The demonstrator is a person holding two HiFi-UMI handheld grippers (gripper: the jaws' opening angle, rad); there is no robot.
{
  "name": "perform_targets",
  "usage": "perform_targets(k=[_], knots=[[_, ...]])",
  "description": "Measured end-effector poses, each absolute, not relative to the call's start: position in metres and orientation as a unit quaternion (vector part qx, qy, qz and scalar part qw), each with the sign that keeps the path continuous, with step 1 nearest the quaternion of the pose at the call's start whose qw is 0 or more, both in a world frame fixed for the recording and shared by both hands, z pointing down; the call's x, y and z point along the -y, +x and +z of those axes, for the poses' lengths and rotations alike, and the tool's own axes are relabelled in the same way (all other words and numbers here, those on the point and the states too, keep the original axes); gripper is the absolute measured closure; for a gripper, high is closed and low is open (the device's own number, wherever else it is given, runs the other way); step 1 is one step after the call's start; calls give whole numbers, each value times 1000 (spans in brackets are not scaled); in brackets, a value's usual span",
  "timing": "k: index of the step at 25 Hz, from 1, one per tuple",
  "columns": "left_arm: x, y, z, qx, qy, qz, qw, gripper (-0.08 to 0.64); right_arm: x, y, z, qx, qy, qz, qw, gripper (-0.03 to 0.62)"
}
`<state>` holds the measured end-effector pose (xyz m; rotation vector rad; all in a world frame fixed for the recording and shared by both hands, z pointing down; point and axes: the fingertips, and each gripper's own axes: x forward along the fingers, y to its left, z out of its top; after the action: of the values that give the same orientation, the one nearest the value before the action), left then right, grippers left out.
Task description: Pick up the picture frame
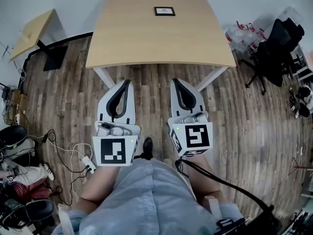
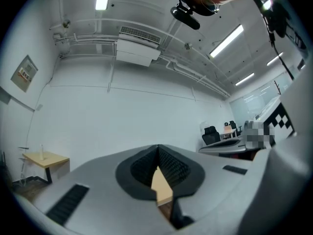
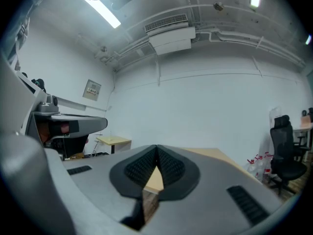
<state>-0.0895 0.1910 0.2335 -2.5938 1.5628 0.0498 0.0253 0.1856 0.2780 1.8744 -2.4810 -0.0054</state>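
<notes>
The picture frame (image 1: 164, 11), small, dark-edged and with a white middle, lies flat near the far edge of the light wooden table (image 1: 146, 43). Both grippers are held side by side over the floor, short of the table's near edge and pointing at it. My left gripper (image 1: 128, 82) has its jaws together with nothing between them, and so does my right gripper (image 1: 174, 81). In the left gripper view the left gripper (image 2: 157, 148) has its ribbed pads meeting at the tip. The right gripper (image 3: 156, 148) looks the same in its own view. Neither gripper view shows the frame.
A small side table (image 1: 32, 31) stands at the far left. A black office chair (image 1: 276, 48) and plastic bags (image 1: 242, 35) are at the right of the table. Cables and a power strip (image 1: 88, 164) lie on the wooden floor at my left.
</notes>
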Motion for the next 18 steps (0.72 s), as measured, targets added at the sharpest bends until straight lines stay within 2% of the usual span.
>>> perform_targets(k=[18], knots=[[-87, -71, 250, -501, -865, 13, 42, 558, -83, 50, 281, 782, 623, -11, 25, 591]])
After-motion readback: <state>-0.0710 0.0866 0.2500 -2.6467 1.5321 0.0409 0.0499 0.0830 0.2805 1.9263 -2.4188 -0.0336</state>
